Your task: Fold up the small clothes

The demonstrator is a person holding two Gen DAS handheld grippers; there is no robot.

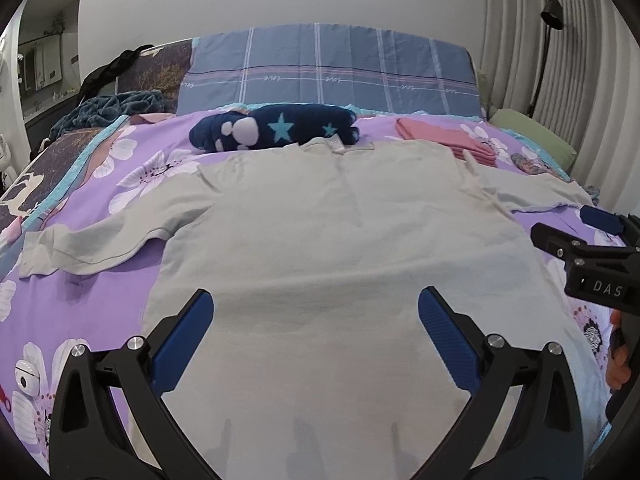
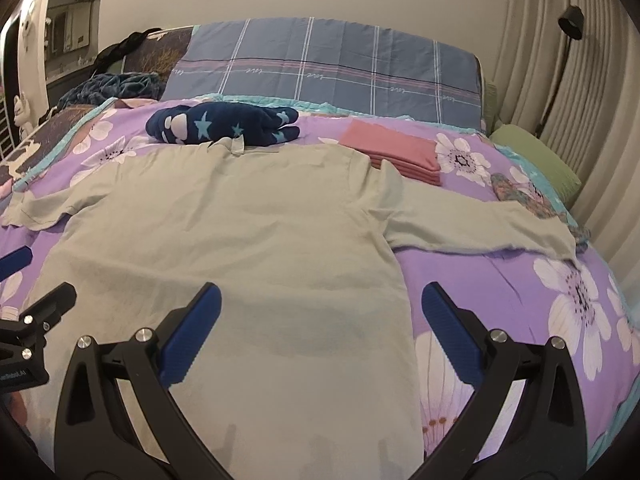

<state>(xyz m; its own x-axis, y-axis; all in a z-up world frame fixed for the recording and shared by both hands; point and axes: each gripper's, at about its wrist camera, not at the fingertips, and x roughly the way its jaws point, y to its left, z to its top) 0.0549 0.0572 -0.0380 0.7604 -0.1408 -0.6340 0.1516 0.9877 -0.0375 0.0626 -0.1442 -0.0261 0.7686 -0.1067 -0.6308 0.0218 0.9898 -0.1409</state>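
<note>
A pale grey-green T-shirt (image 1: 320,232) lies spread flat on the purple flowered bedspread (image 1: 132,276), collar away from me and both sleeves out to the sides. It also shows in the right wrist view (image 2: 224,240). My left gripper (image 1: 316,312) is open and empty above the shirt's lower middle. My right gripper (image 2: 320,308) is open and empty above the shirt's lower right edge. The right gripper also shows in the left wrist view (image 1: 576,236) at the right edge. The left gripper's fingers (image 2: 16,260) show at the left edge of the right wrist view.
A folded navy garment with stars (image 1: 276,128) lies just beyond the collar. A folded pink stack (image 2: 396,152) lies beyond the right sleeve. A blue plaid pillow (image 1: 328,72) stands at the headboard, a green cushion (image 2: 540,160) and curtains at the right. A small white device (image 1: 26,378) lies at the left.
</note>
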